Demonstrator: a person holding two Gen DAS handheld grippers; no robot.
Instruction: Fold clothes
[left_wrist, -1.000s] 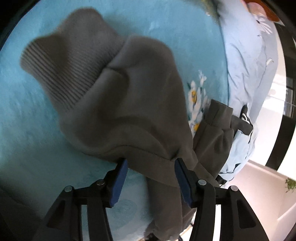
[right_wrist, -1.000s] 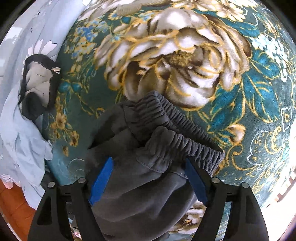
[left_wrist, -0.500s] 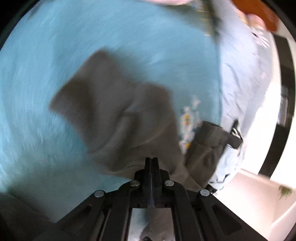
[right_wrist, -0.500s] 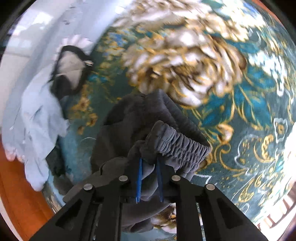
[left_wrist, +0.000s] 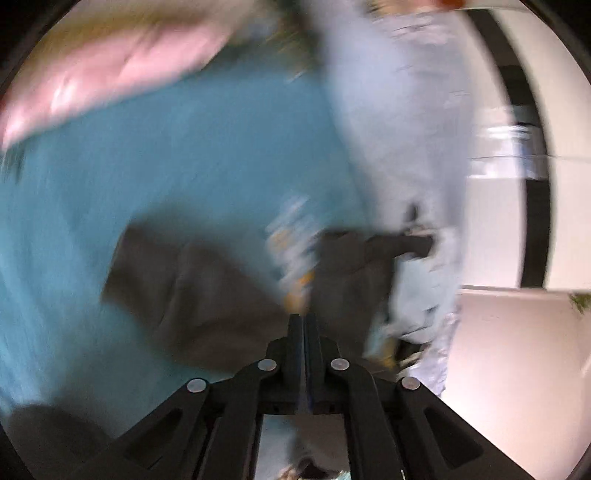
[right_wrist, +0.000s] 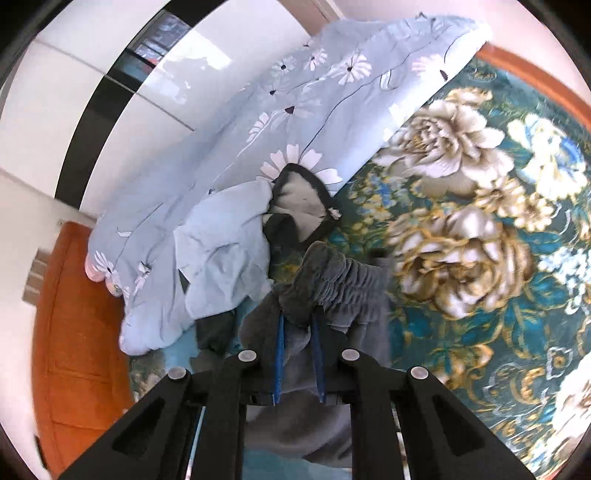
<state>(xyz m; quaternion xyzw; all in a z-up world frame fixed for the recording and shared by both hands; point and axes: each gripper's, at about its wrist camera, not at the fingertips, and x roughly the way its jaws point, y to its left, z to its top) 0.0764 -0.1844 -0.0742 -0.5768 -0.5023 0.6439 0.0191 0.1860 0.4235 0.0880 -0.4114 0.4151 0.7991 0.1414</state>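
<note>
While both grippers carry the same dark grey trousers (right_wrist: 332, 288), the garment hangs between them rather than lying flat. The right gripper (right_wrist: 298, 325) has its jaws closed on the gathered elastic waistband (right_wrist: 343, 284), which bunches just ahead of the blue pads and spills to the right of them, over the floral bedspread (right_wrist: 480, 258). The left gripper (left_wrist: 303, 325) has its jaws pressed together; grey cloth (left_wrist: 192, 295) spreads ahead and to the left of them over the teal bedspread (left_wrist: 184, 166), and more cloth shows below the jaws, so they seem to be pinching a fold — though the blur in this view leaves the exact grip point unclear.

Judging from the two views, the trousers' long axis runs from one pair of jaws to the other, waistband at the right, leg end at the left. The coming move likely turns on this line: drawing the jaws apart would stretch the garment straight for laying down. Ahead and left of the right jaws lie a pale blue garment (right_wrist: 221, 258) and a flowered quilt (right_wrist: 295, 110), near enough to snag a trailing leg.
</note>
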